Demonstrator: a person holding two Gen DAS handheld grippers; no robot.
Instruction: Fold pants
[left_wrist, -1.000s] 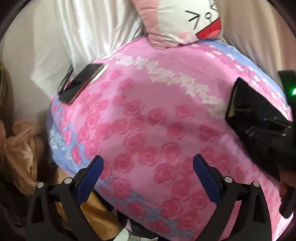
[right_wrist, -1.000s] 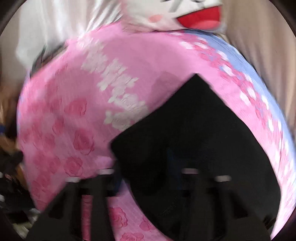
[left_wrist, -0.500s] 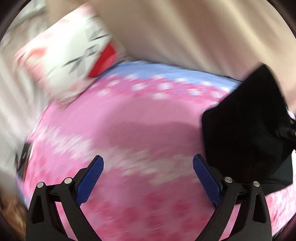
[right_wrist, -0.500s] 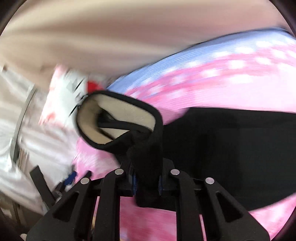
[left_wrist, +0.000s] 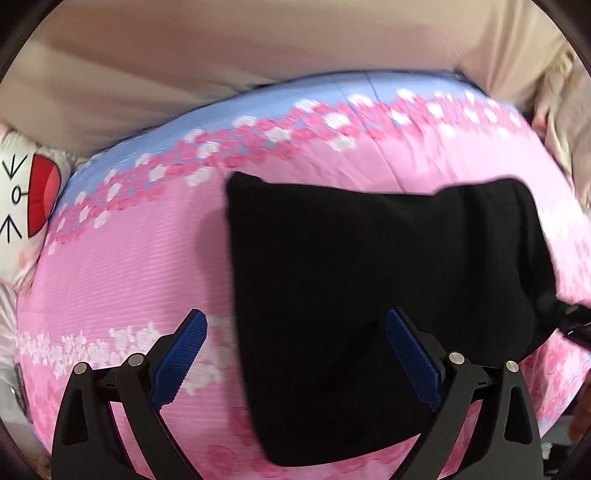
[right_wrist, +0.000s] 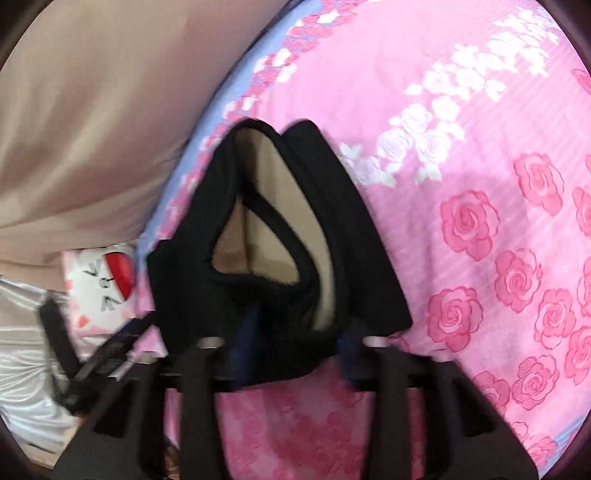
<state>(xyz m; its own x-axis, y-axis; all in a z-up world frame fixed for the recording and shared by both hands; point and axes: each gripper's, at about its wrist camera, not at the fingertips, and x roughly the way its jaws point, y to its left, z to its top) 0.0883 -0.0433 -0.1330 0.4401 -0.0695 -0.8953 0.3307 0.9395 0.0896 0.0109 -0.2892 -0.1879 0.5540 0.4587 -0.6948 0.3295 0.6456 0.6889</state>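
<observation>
Right fingers letting go of the folded pants; left fingers wide and empty above them.

Your black fleece-lined pants (left_wrist: 369, 295) lie folded into a thick slab on the pink rose-print bed cover (left_wrist: 122, 266), long axis running from 7 to 1 o'clock in the left wrist view. Your left gripper (left_wrist: 295, 354) hovers with fingers wide, holding nothing; the slab's near edge sits between them, toward 12 o'clock. Your right gripper (right_wrist: 295, 347) has its jaws opening, the bunched waistband end, tan lining showing, still between them at 12 o'clock. I cannot tell whether the blurred pads still press on the cloth. The right hand is nearer the pants. Judgement: the fold looks largely done; the gaping waistband may want flattening. A cartoon-face pillow (left_wrist: 26, 199) sits at 9 o'clock.
</observation>
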